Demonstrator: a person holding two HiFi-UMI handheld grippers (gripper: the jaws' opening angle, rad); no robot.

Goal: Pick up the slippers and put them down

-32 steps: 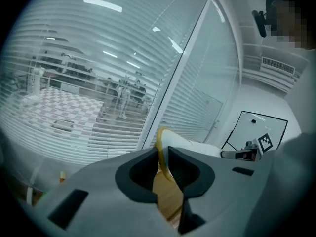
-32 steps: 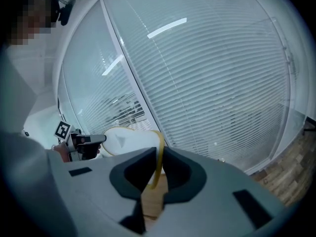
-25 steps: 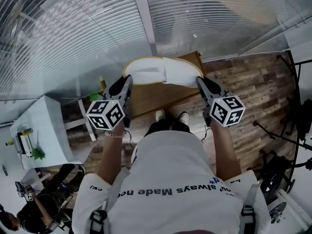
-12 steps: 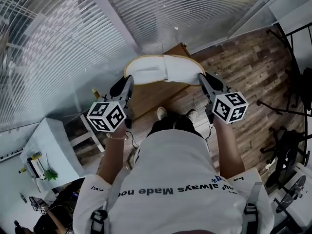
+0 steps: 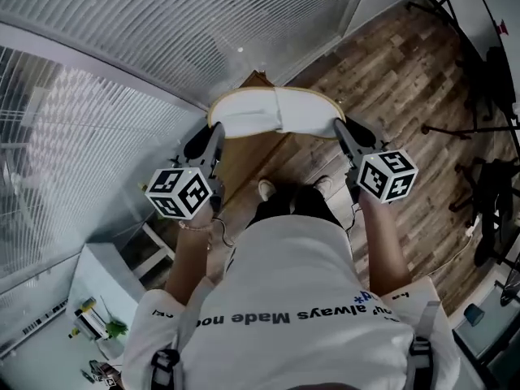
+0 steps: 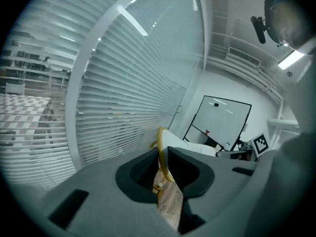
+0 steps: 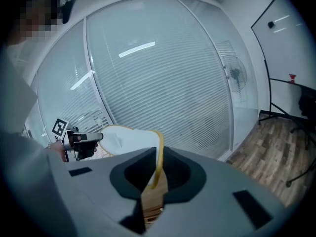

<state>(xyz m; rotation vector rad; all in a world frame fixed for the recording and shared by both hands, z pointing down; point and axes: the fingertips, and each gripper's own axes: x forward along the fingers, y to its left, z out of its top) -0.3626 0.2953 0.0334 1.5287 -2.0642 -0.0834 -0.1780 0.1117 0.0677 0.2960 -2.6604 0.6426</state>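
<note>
The person is standing on a wooden floor (image 5: 406,88) beside a glass wall with blinds (image 5: 244,23), holding both tools out in front at about the same height. The slippers (image 5: 252,119) – white, with a tan rim – are hanging in the air between them, stretched flat from one tool to the other, clear of the floor and of the brown tabletop (image 5: 244,159) that is lying below them.

The left hand-held gripper (image 5: 214,130) is clenching the left end of the slippers. In the left gripper view its dark pads are pinching the tan rim (image 6: 162,149), and the white upper is running away towards the other tool. The right hand-held gripper (image 5: 340,127) is clenching the right end in the same way – in the right gripper view the tan edge is sitting squeezed between the two pads, with the white body spreading off to the left.

Each tool's marker cube is facing up towards the head camera: the left cube (image 5: 180,192) above the left wrist, the right cube (image 5: 388,175) above the right one. The person's two shoes (image 5: 266,189) are showing just past the white T-shirt (image 5: 284,299), beneath the held slippers. A whiteboard (image 6: 219,122) is standing in the left gripper view, and a pedestal fan (image 7: 236,75) is standing by the glass in the right one.
</note>
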